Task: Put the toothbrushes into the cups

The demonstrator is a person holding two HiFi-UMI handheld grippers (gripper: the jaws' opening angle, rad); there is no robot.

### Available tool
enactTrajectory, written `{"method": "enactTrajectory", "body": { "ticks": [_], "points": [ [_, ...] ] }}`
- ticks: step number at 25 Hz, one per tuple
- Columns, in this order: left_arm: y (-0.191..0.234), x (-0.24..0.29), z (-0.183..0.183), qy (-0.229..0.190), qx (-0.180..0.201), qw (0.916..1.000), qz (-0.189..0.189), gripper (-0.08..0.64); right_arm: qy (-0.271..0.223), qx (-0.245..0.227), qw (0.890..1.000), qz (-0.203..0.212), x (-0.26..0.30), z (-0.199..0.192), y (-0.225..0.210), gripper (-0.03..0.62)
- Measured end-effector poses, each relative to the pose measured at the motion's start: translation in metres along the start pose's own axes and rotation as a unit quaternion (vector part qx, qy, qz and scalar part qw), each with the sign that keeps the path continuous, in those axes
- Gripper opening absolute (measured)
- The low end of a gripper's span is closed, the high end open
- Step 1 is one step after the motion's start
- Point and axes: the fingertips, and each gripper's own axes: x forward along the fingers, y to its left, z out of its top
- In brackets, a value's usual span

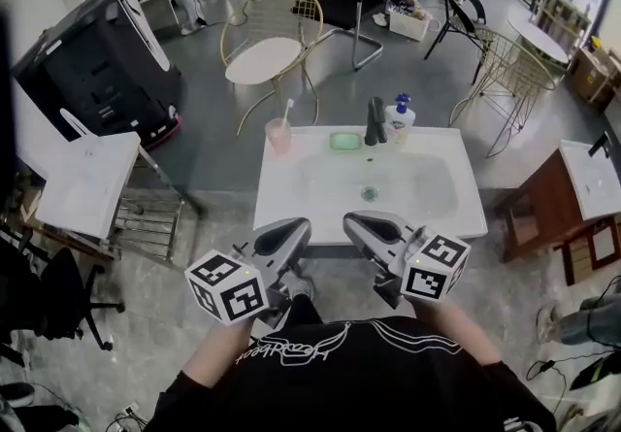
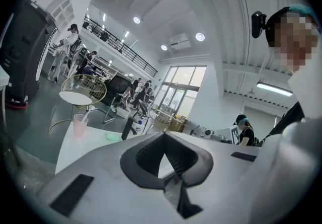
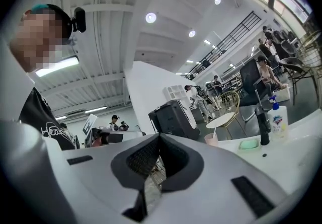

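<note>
A pink cup [image 1: 278, 136] stands at the back left corner of the white sink counter [image 1: 281, 197], with a white toothbrush [image 1: 287, 111] upright in it. Both grippers hover side by side at the counter's near edge, close to my body. My left gripper [image 1: 299, 226] is shut with nothing between its jaws, and so is my right gripper [image 1: 355, 220]. The left gripper view has the cup [image 2: 79, 124] far off beyond the shut left gripper [image 2: 163, 136]. From the right gripper view the cup [image 3: 211, 139] sits past the shut right gripper [image 3: 160, 136]. No other toothbrush shows.
A green soap dish [image 1: 344, 141], a black faucet [image 1: 375, 121] and a soap bottle [image 1: 399, 117] line the counter's back edge. A gold wire chair [image 1: 267, 56] stands behind it, a white side table [image 1: 82, 182] to the left, a brown table [image 1: 572, 197] to the right.
</note>
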Motion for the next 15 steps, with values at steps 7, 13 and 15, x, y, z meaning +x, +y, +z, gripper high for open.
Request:
{"method": "enactTrajectory", "body": {
  "ticks": [7, 13, 15],
  "points": [
    [-0.021, -0.007, 0.0, -0.002, 0.006, 1.0, -0.005, 0.005, 0.005, -0.02, 1.0, 0.002, -0.013, 0.009, 0.02, 0.026],
    [-0.028, -0.01, -0.01, 0.001, 0.001, 1.0, -0.008, 0.005, 0.005, -0.027, 1.0, 0.006, -0.018, 0.002, 0.028, 0.026],
    [-0.029, -0.009, -0.015, 0.0, 0.001, 1.0, -0.006, 0.005, 0.003, -0.023, 1.0, 0.007, -0.021, -0.002, 0.028, 0.026]
  ]
}}
